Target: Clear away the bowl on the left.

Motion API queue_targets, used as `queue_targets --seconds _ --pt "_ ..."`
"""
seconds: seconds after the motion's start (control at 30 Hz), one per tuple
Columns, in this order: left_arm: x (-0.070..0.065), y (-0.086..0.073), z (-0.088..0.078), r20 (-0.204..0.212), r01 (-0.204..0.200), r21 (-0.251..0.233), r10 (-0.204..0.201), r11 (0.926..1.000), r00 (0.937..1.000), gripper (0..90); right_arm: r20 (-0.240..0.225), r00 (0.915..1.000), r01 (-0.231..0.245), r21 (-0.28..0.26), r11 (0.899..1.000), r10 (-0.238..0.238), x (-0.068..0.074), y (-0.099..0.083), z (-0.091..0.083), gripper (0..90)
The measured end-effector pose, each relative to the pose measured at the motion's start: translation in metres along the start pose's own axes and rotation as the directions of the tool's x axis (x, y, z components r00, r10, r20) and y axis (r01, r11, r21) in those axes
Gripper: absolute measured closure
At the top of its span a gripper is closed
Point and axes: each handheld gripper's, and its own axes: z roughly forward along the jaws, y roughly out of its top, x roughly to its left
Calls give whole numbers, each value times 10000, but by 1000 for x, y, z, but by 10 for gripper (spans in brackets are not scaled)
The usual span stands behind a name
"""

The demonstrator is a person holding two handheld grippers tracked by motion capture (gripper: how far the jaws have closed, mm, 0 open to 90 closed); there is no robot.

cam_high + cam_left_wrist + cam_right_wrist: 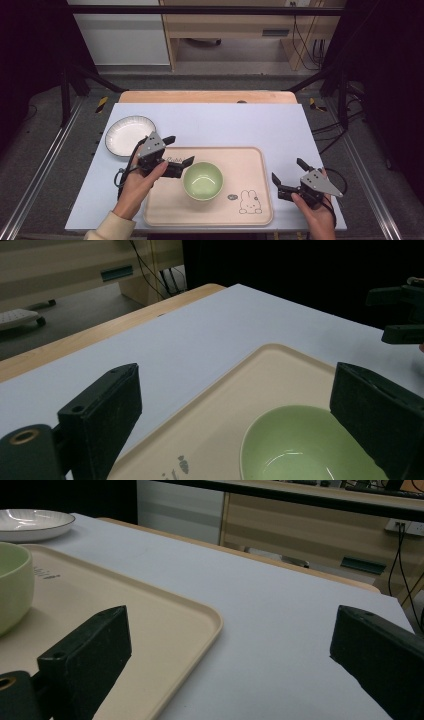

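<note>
Left gripper [179,150] hovers with its 2 jaws spread wide and empty, just beside the green bowl [203,180], which sits in the middle of the beige tray [255,210]. Right gripper [289,174] hangs released too, off the tray's right edge over the pale mat [240,125].

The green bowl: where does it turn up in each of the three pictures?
High view: the green bowl sits mid-tray, just right of the left gripper.
Left gripper view: bottom right, partly behind the right-hand finger.
Right gripper view: cut off at the left edge.
Shared landmark: the beige tray beneath it in all three.
</note>
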Motion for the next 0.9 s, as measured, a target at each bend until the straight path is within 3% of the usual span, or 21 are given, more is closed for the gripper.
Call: queue_targets --seconds 0.9 --pt "37 -14 -42 -1055 17 -720 -93 9974 9944 66 -14 10000 14 36 10000 -14 1 -1 0 33"
